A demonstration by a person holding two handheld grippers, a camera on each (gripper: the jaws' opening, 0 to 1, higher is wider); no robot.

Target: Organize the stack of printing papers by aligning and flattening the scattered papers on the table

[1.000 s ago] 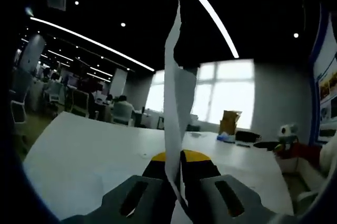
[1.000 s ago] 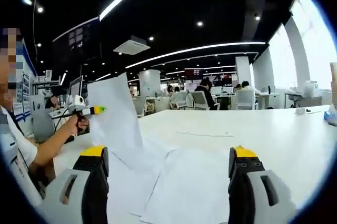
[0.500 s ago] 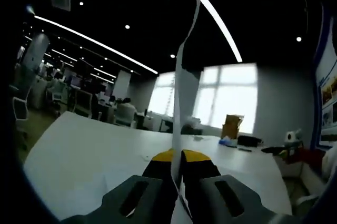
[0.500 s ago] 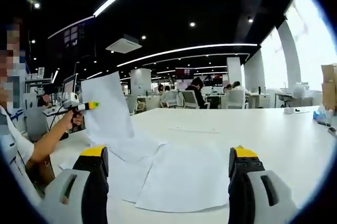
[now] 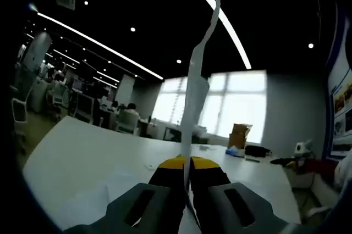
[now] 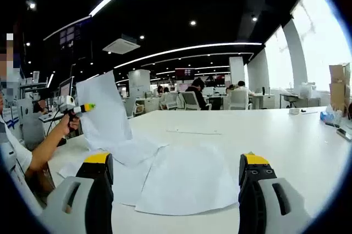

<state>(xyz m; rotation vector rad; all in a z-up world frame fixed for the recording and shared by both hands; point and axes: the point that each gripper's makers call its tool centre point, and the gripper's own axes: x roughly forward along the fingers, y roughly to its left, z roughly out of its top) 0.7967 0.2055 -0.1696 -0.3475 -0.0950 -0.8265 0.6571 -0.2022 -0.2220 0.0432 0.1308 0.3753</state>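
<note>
In the left gripper view my left gripper (image 5: 187, 163) is shut on a white sheet of paper (image 5: 195, 91), seen edge-on and rising straight up from the yellow-tipped jaws. The right gripper view shows that same left gripper (image 6: 83, 107) in the person's hand, holding the sheet (image 6: 103, 112) upright above the table. Several loose sheets (image 6: 176, 178) lie overlapping and askew on the white table (image 6: 275, 140). My right gripper (image 6: 176, 162) is open, its jaws wide apart just short of those sheets, with nothing between them.
A cardboard box (image 5: 238, 133) and small items sit at the table's far end by the windows. Office desks, chairs and seated people (image 6: 197, 91) fill the room behind. The person's arm (image 6: 38, 149) reaches in at the left of the right gripper view.
The held sheet has straightened and now stands taller and thinner in the left gripper view. The right gripper's view has drawn back slightly, so more of the loose sheets shows.
</note>
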